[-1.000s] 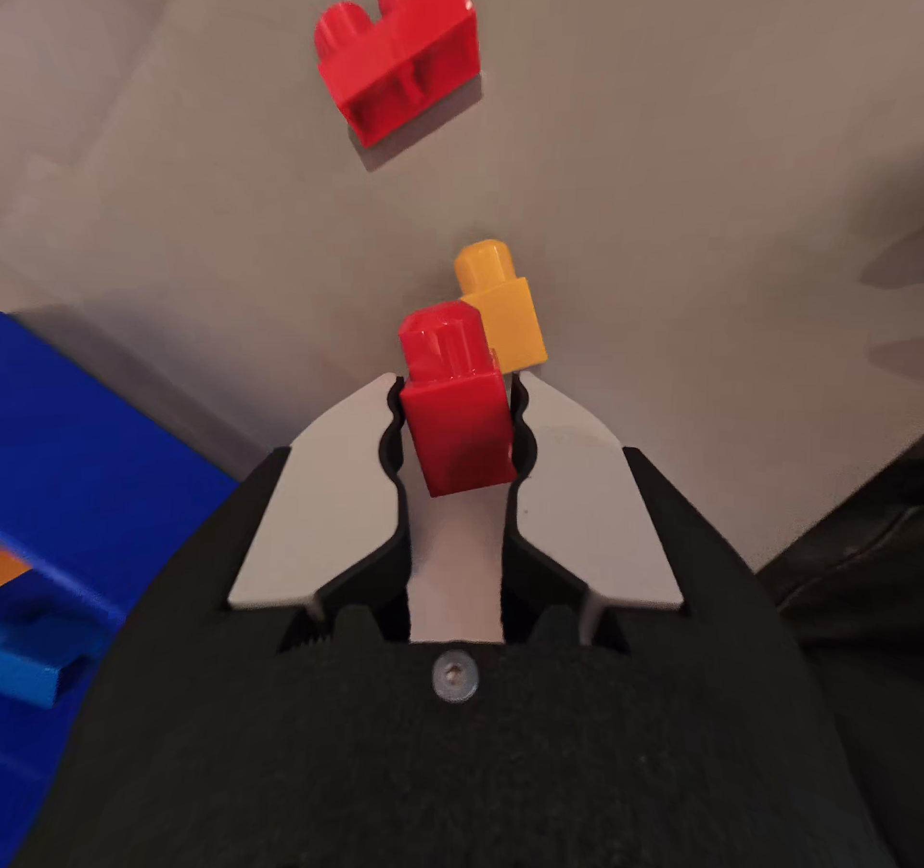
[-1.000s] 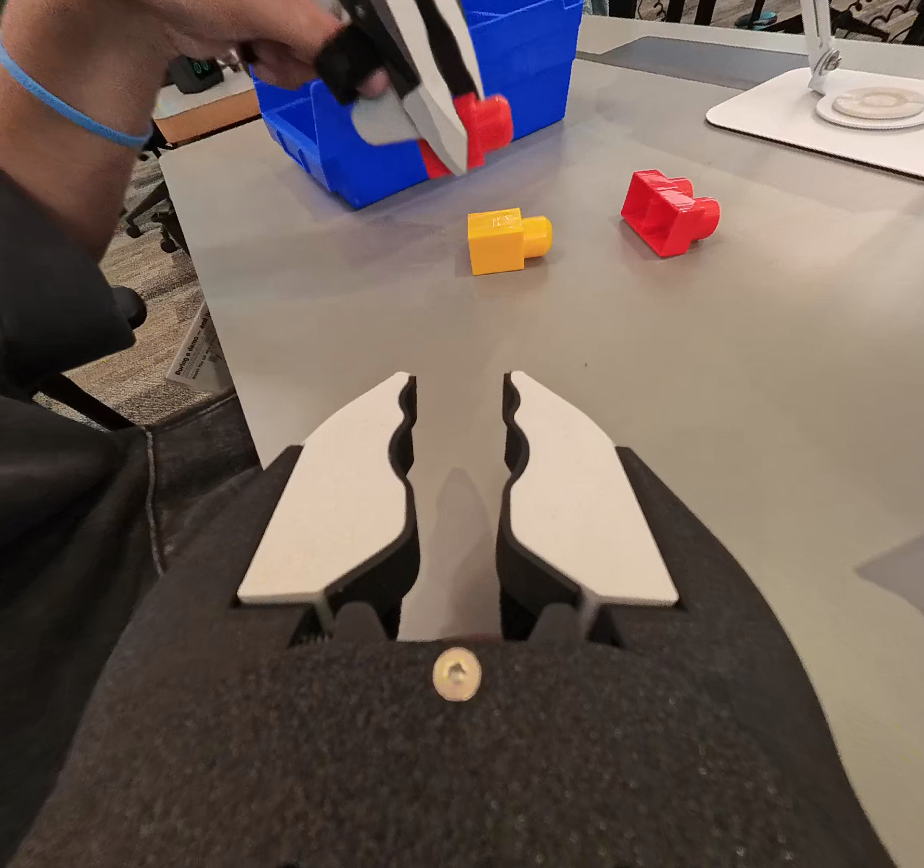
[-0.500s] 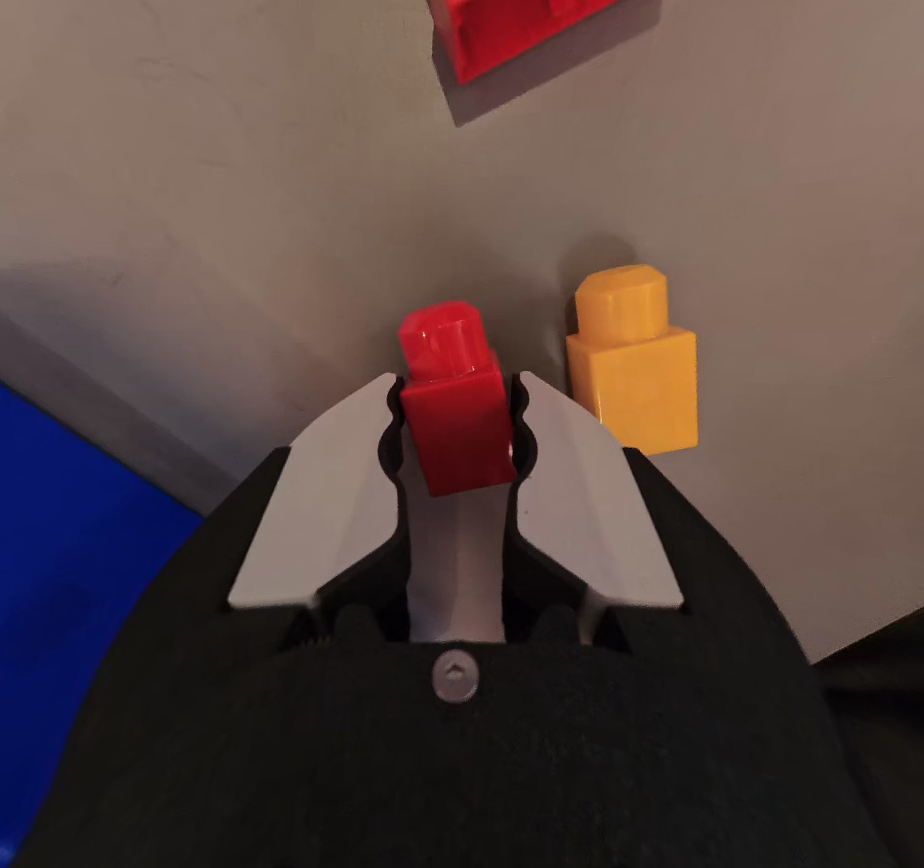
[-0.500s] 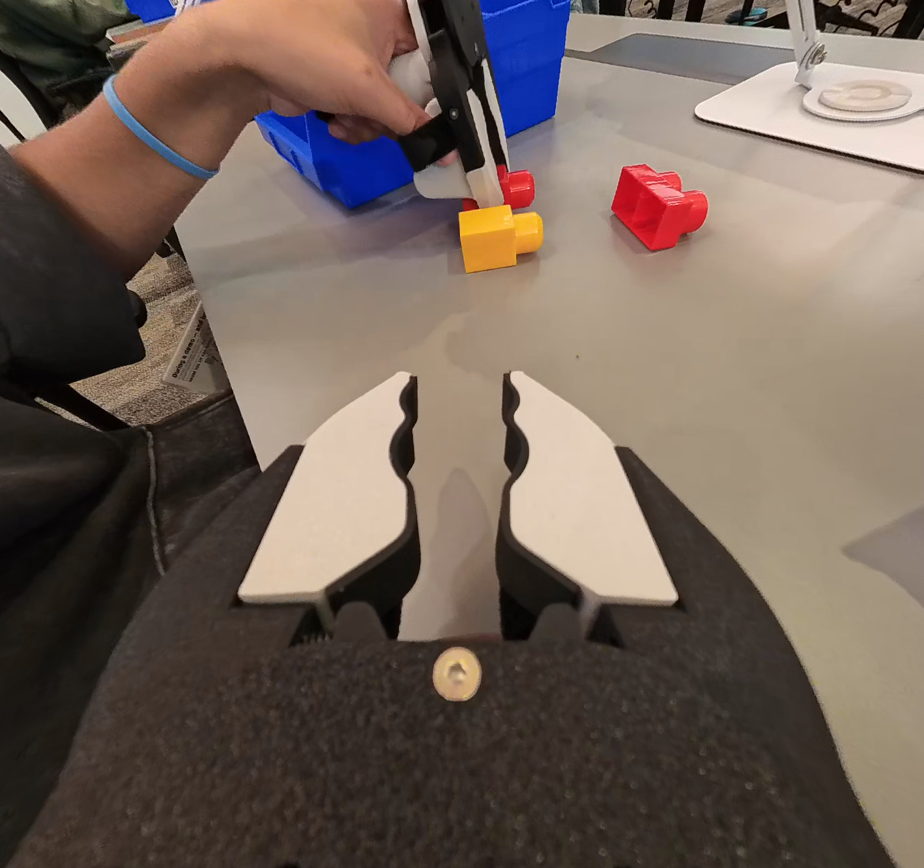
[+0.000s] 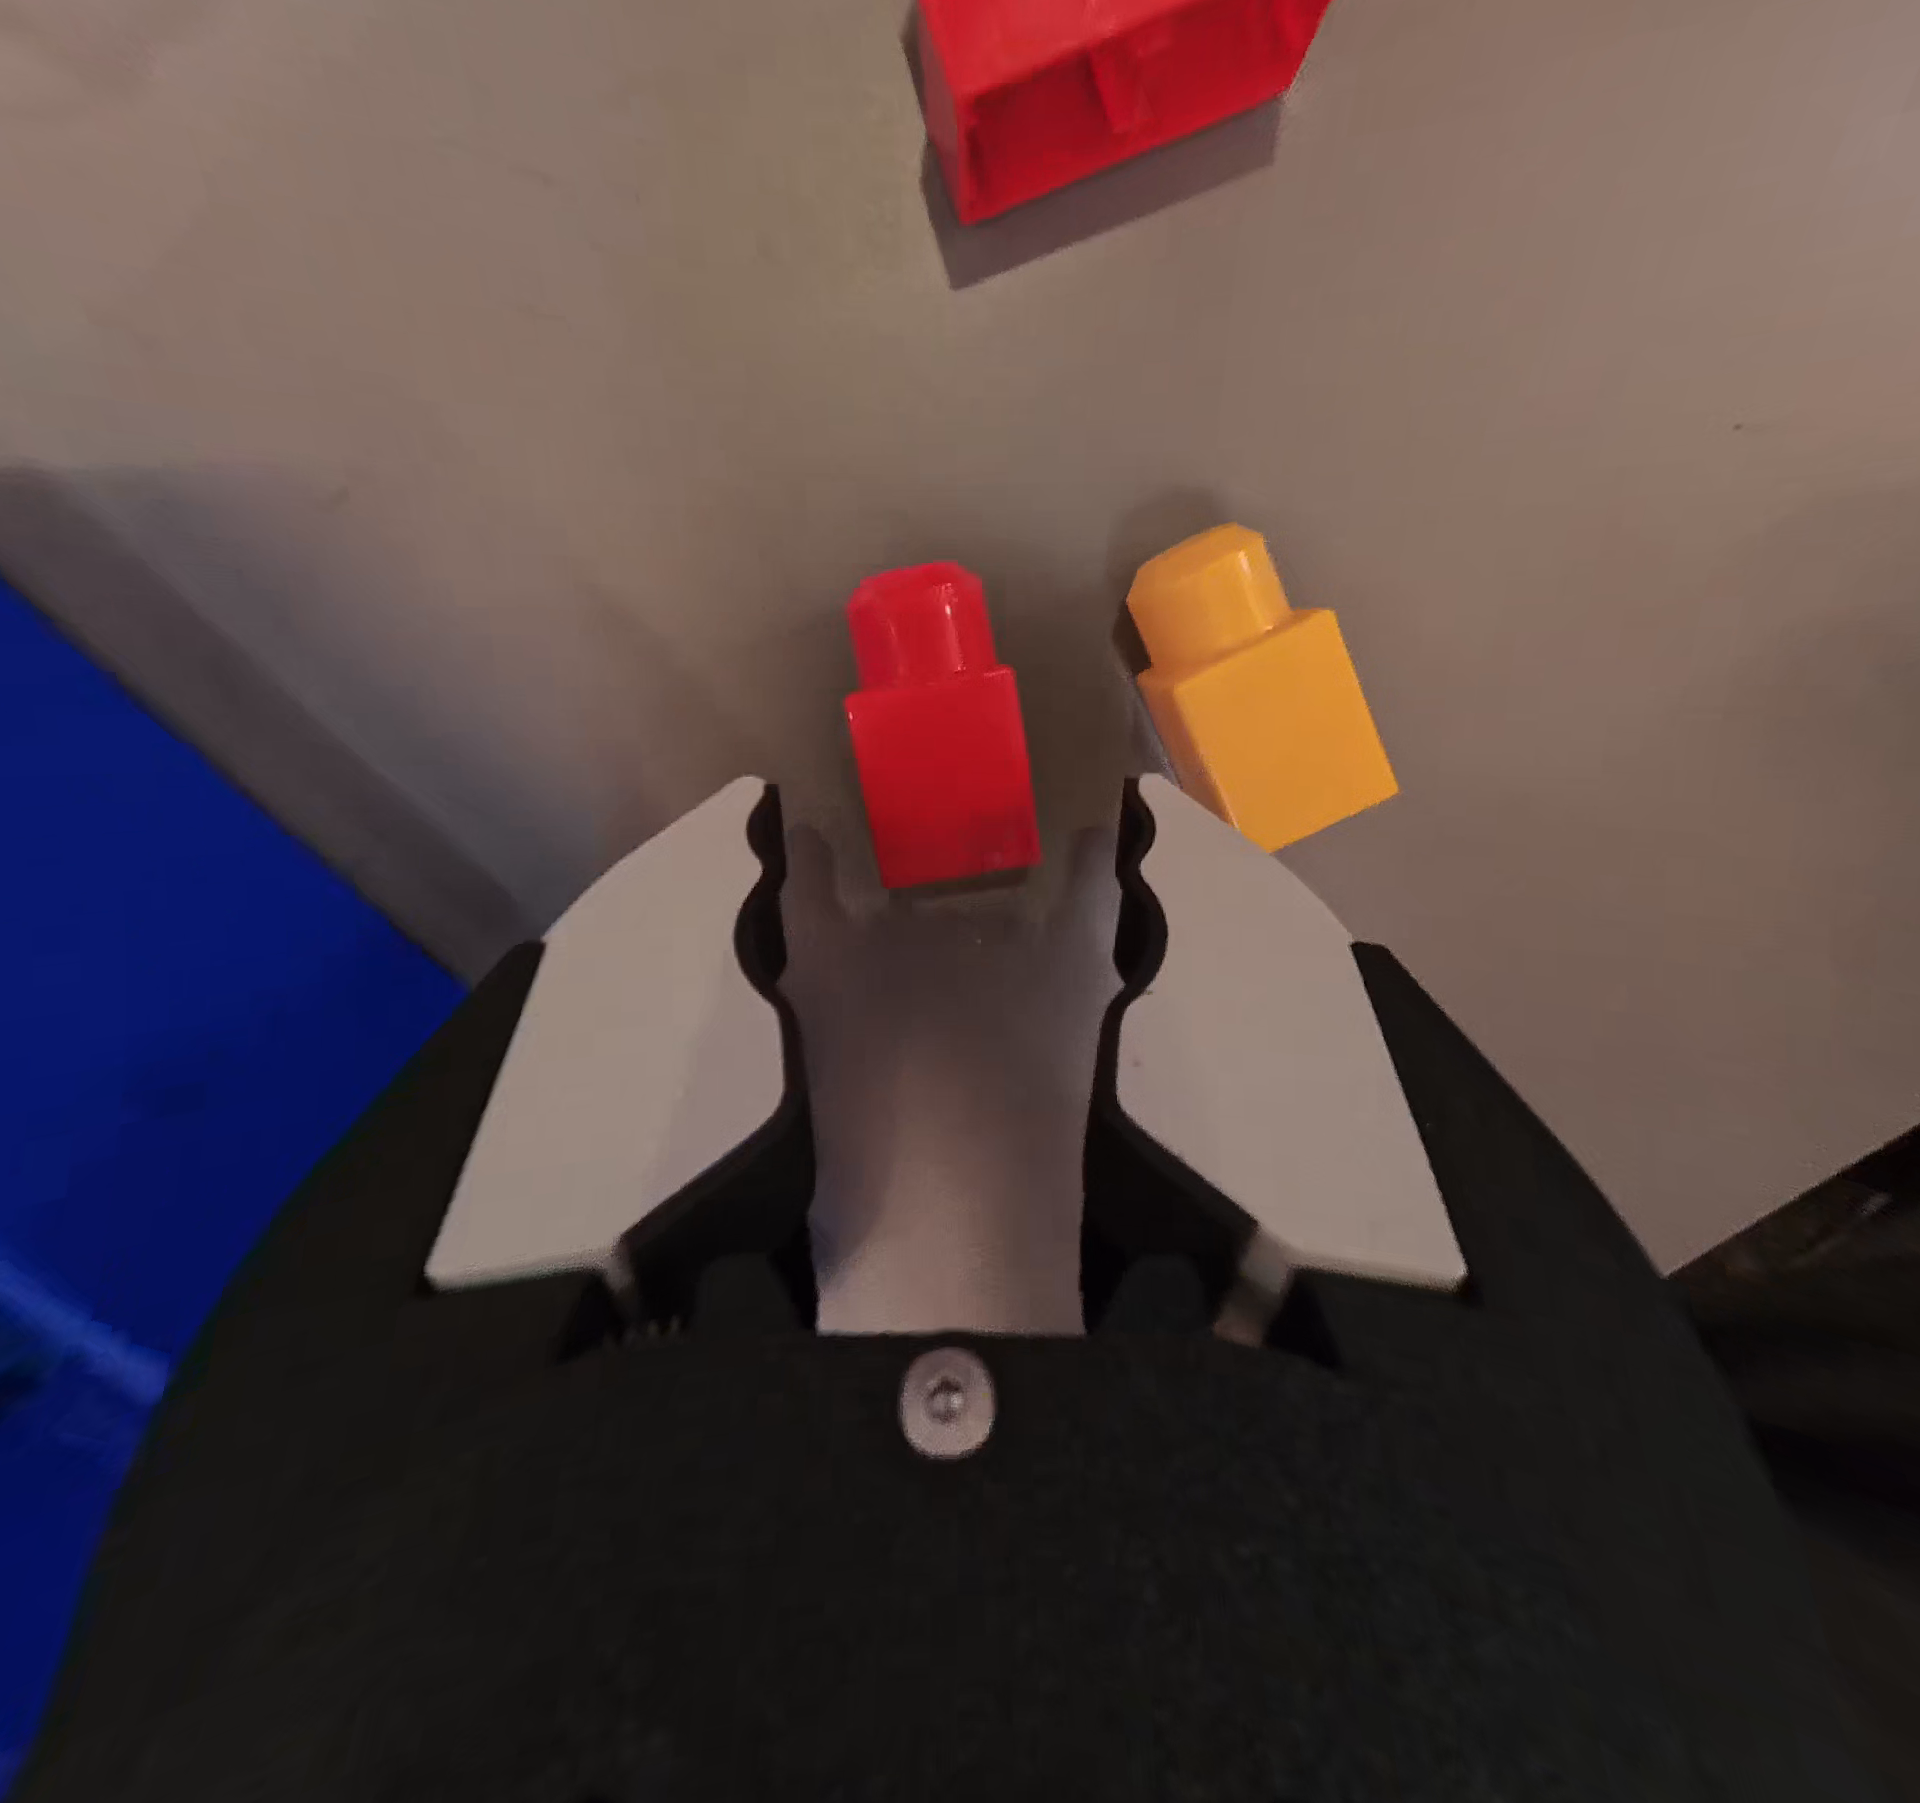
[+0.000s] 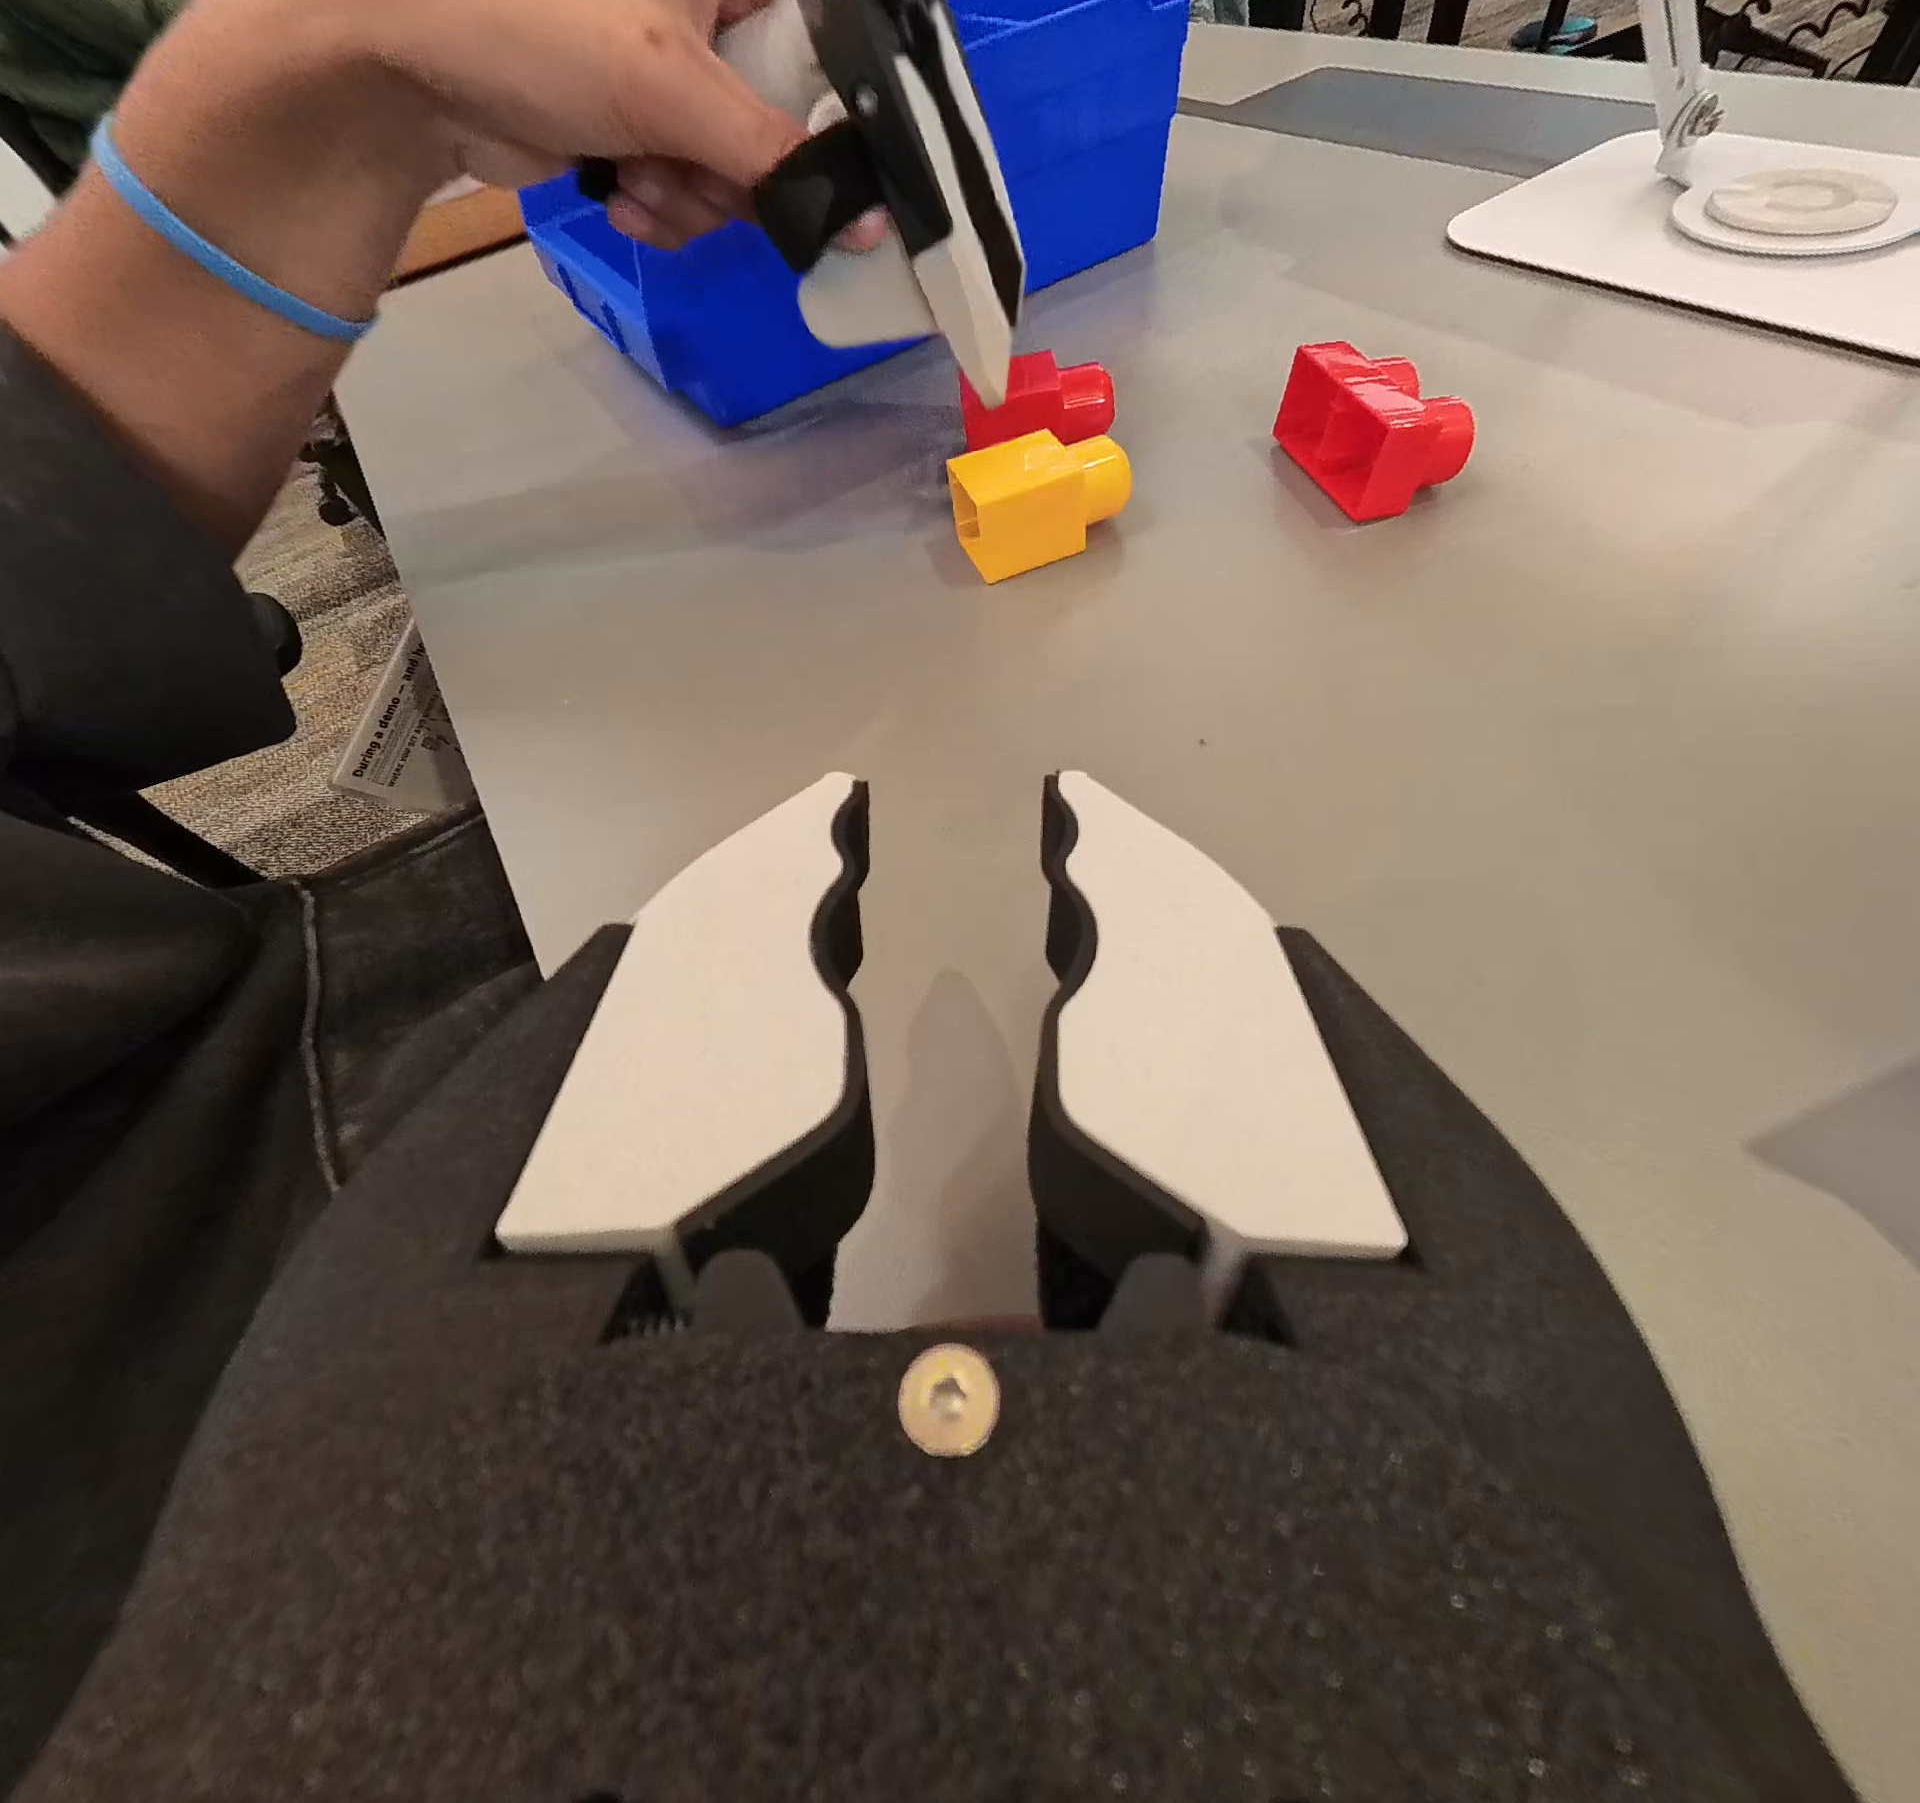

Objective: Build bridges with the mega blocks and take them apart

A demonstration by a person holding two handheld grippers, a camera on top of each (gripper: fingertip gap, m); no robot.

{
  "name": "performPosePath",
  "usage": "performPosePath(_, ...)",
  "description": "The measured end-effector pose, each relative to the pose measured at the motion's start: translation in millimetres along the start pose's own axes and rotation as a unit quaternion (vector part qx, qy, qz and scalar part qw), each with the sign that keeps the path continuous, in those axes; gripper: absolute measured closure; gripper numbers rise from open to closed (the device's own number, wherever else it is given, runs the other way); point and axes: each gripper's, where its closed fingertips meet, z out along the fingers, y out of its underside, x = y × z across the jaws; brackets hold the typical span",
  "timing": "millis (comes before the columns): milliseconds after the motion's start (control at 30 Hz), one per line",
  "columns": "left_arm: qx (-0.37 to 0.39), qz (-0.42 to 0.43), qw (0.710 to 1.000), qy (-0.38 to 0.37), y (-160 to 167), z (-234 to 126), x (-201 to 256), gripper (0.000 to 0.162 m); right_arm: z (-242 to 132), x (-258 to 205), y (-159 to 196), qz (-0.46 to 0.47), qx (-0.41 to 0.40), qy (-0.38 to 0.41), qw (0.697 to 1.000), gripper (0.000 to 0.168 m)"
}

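Along my left tongs I look down on the grey table; the jaws stand apart with nothing between them, and the small red block lies on its side just past the tips, clear of both fingers, its single stud pointing away from me. It is a glossy one-stud cube. Just to its right, with a narrow strip of table between them, lies the small yellow block, the same shape, also on its side, stud away and turned slightly askew; its near corner comes close to my right fingertip, though I cannot tell whether they touch. Farther off lies the larger red block, a two-stud piece on its side with its hollow underside and middle rib facing me. A blue bin fills the left edge. Along my right tongs, the jaws are likewise parted and empty, low over the near part of the table, well apart from the blocks. Ahead, my left hand holds the left tongs tilted down, tips just over the small red block, which lies directly behind the small yellow block. The larger red block sits off to their right, the blue bin behind, and a white stand at the far right.
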Motion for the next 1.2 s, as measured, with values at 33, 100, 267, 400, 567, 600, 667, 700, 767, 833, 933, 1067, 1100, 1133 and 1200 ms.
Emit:
performPosePath(33, 0.017, -0.001, 1.0, -0.005, -2.0, -8.3, 0.5, 0.101, -0.1, -0.1, 0.0, 0.0, 0.0, 0.0, 1.0, 0.137)
performPosePath(100, 0.067, -0.012, 0.998, -0.001, -6.7, -25.2, 7.7, 0.096, 0.0, 0.0, 0.1, 0.0, -0.001, 0.001, 1.0, 0.137)
performPosePath(267, 0.173, -0.074, 0.981, 0.043, -5.2, -21.9, 56.8, 0.04, -0.1, 1.3, 1.2, 0.005, -0.003, 0.003, 1.0, 0.138)
performPosePath(400, 0.165, -0.089, 0.981, -0.044, -1.3, 3.8, 51.9, 0.03, -1.1, 3.9, 1.1, 0.017, -0.002, 0.002, 1.0, 0.14)
performPosePath(567, 0.133, -0.098, 0.981, -0.102, -1.4, 23.2, 33.4, 0.028, -3.3, 6.7, 0.4, 0.023, 0.001, 0.004, 1.0, 0.14)
performPosePath(600, 0.123, -0.097, 0.982, -0.106, 0.6, 27.4, 31.0, 0.029, -3.8, 7.2, 0.1, 0.023, 0.001, 0.004, 1.0, 0.14)
performPosePath(667, 0.113, -0.098, 0.983, -0.107, 3.5, 33.9, 27.0, 0.032, -4.7, 8.3, 0.2, 0.023, 0.002, 0.005, 1.0, 0.14)
performPosePath(700, 0.11, -0.101, 0.983, -0.11, 4.6, 35.4, 23.6, 0.031, -4.9, 8.9, 0.3, 0.025, 0.002, 0.005, 1.0, 0.14)
performPosePath(767, 0.111, -0.106, 0.983, -0.104, 4.7, 35.7, 19.6, 0.034, -5.2, 9.7, 0.8, 0.029, 0.002, 0.005, 1.0, 0.14)
performPosePath(833, 0.109, -0.108, 0.984, -0.094, 4.2, 36.0, 17.7, 0.035, -4.9, 10.3, 1.0, 0.032, 0.002, 0.004, 0.999, 0.14)
performPosePath(933, 0.102, -0.107, 0.988, -0.052, 0.8, 39.0, 24.6, 0.034, -4.4, 11.0, 1.1, 0.034, 0.001, 0.004, 0.999, 0.14)
performPosePath(1067, 0.092, -0.096, 0.991, -0.028, -3.1, 41.4, 27.5, 0.036, -3.8, 11.6, 1.8, 0.037, -0.001, 0.003, 0.999, 0.14)
performPosePath(1100, 0.089, -0.095, 0.991, -0.028, -3.2, 41.4, 27.2, 0.036, -3.9, 11.8, 1.8, 0.038, -0.001, 0.002, 0.999, 0.14)
performPosePath(1133, 0.087, -0.093, 0.991, -0.027, -3.2, 41.3, 27.0, 0.037, -4.1, 12.2, 1.6, 0.04, 0.0, 0.002, 0.999, 0.14)
performPosePath(1200, 0.083, -0.089, 0.992, -0.025, -3.2, 41.0, 25.9, 0.039, -4.6, 12.5, 1.4, 0.043, 0.002, 0.001, 0.999, 0.14)
